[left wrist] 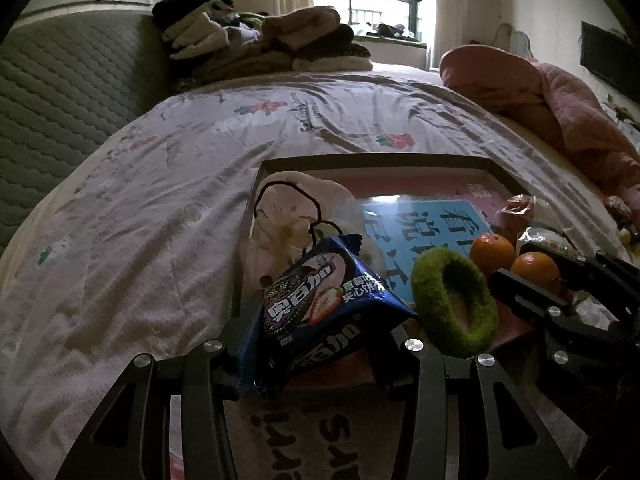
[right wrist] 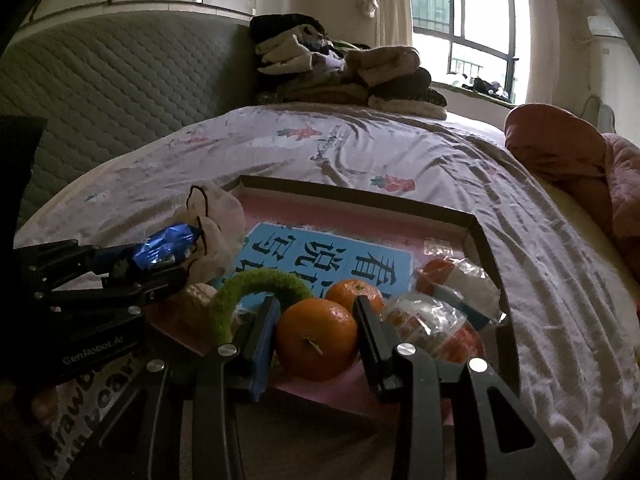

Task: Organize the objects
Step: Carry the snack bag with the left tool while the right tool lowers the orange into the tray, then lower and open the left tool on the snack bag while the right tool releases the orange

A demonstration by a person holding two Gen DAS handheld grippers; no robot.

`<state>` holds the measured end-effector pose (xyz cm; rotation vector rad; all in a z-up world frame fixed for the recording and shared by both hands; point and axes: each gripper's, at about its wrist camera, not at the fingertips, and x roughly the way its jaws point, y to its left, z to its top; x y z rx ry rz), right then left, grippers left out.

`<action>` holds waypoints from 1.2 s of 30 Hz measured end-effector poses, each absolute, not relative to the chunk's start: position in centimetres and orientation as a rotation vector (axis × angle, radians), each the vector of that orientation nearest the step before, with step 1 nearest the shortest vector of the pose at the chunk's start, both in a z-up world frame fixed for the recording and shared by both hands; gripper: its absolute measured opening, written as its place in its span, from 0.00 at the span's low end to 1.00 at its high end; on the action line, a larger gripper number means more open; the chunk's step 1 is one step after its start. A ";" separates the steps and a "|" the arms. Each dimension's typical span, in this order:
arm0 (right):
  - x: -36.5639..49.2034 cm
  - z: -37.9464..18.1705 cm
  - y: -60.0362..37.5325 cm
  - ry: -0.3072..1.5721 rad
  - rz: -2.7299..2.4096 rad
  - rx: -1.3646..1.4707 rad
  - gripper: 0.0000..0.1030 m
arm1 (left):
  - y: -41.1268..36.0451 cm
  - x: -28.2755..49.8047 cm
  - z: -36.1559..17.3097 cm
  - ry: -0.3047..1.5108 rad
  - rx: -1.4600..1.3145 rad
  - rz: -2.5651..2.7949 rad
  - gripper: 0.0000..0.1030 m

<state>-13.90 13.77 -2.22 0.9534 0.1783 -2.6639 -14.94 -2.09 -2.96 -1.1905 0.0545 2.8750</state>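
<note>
Tray [right wrist: 476,222] on bed [left wrist: 160,184]. Left gripper [left wrist: 316,344] clamped on blue snack packet [left wrist: 320,304], over tray's near edge. Right gripper [right wrist: 316,320] closed round orange [right wrist: 316,338], just above tray, beside second orange [right wrist: 354,294].

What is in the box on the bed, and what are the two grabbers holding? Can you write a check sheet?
Surface: bed sheet with flower print, wrinkled; shallow cardboard box lies on it.
Job's things: blue snack packet, two oranges, one held and one behind it, green fuzzy ring, clear-wrapped snacks, pale bag with dark cord.
Clutter: folded clothes, pink quilt.
Grippers: left hand-held gripper shut on the blue snack packet; right hand-held gripper shut on the nearer orange.
Cables: nothing seen.
Surroundings: quilted grey headboard, window.
</note>
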 end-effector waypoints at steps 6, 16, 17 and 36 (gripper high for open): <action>-13.9 -2.3 13.9 0.175 -2.664 0.956 0.37 | -1.9 -14.8 -3.1 0.060 -1.190 2.873 0.46; -14.1 -2.7 13.9 0.173 -2.670 0.976 0.37 | -1.5 -14.8 -3.2 0.066 -1.191 2.867 0.46; -14.2 -2.8 13.9 0.174 -2.671 0.984 0.37 | -1.5 -14.8 -3.3 0.066 -1.194 2.866 0.46; -14.7 -3.8 15.3 0.063 -2.642 1.082 0.38 | -1.9 -15.1 -4.0 0.019 -1.234 2.827 0.52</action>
